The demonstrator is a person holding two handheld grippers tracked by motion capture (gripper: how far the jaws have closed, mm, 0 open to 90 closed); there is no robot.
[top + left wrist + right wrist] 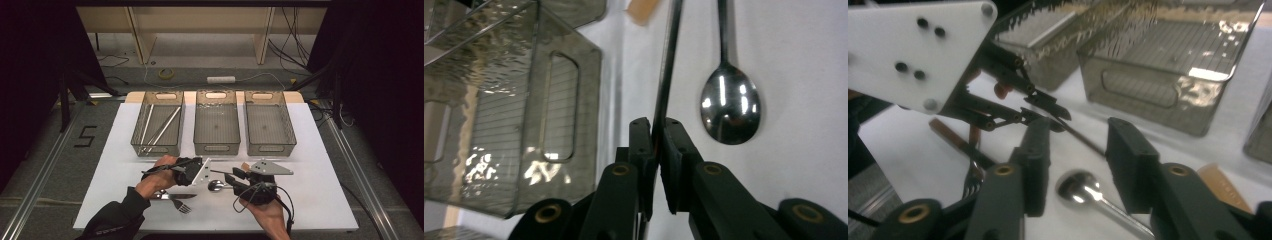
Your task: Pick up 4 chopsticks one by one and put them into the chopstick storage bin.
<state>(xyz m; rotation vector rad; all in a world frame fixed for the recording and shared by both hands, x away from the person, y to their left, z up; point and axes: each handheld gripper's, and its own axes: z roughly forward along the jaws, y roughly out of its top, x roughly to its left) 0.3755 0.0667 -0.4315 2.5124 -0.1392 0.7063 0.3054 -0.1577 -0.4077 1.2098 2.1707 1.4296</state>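
Observation:
My left gripper (213, 171) is shut on a thin dark rod (222, 173), which juts to the right over the white table. In the left gripper view the jaws (658, 132) pinch the rod (669, 65) near its end. My right gripper (231, 179) faces it from the right and stands open. In the right gripper view the rod (1088, 140) passes between the wide-apart pads (1128, 150) without touching them, and the left gripper (1060, 117) holds its other end. A steel spoon (216, 186) lies on the table just below both grippers.
Three clear bins stand in a row at the back: the left bin (157, 145) holds long metal rods (165, 125); beside it are the middle bin (216, 147) and right bin (270, 147). A fork (182, 205) and knife (172, 196) lie near the left forearm.

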